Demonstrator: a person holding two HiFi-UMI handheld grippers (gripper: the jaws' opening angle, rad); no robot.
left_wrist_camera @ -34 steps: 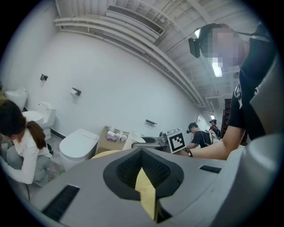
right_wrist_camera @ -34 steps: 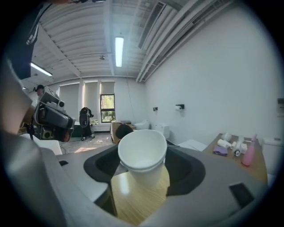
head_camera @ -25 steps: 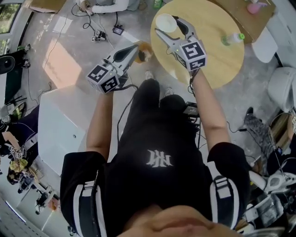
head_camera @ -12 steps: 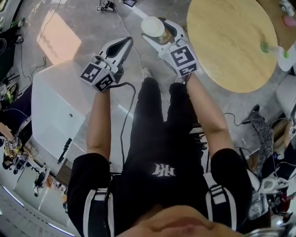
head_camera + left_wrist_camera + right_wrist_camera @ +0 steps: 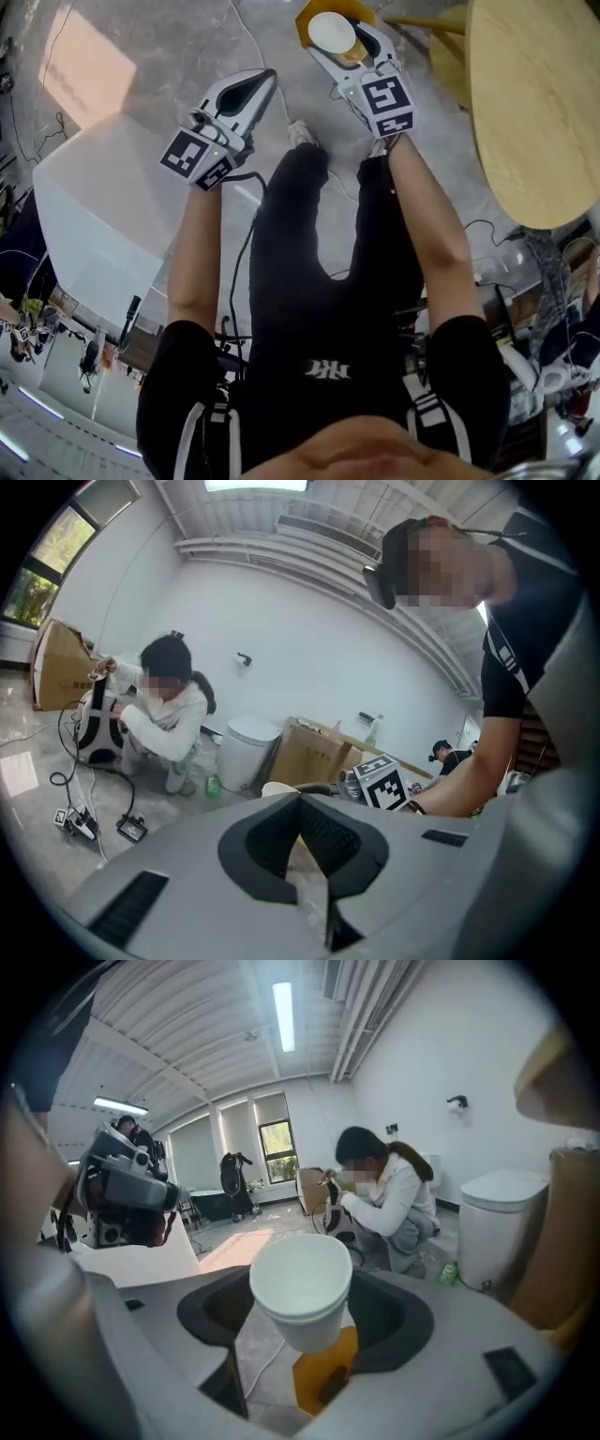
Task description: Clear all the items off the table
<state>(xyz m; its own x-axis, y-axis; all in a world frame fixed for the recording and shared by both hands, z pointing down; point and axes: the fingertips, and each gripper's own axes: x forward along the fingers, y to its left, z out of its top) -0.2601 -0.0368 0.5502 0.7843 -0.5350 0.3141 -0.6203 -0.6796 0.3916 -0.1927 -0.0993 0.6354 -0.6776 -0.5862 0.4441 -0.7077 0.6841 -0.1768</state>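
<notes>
My right gripper (image 5: 337, 39) is shut on a white paper cup (image 5: 331, 32), which it holds upright with a jaw on each side. The cup (image 5: 300, 1290) is empty and hangs above an orange bin (image 5: 323, 1380) on the floor; that bin (image 5: 354, 49) shows around the cup in the head view. My left gripper (image 5: 269, 78) is to the left at about the same height, with its jaws shut. In the left gripper view I make out nothing held between the jaws of the left gripper (image 5: 300, 804). The round wooden table (image 5: 534, 112) lies at the right.
A white low block (image 5: 94, 216) stands on the floor at the left, with cables beside it. A person (image 5: 164, 714) crouches by the far wall near a white bin (image 5: 246, 752) and cardboard boxes (image 5: 309, 752). My own legs are below the grippers.
Both grippers have swung left, off the table and out over the floor. The cup, which was over the table's edge, now hangs above the orange bin.
</notes>
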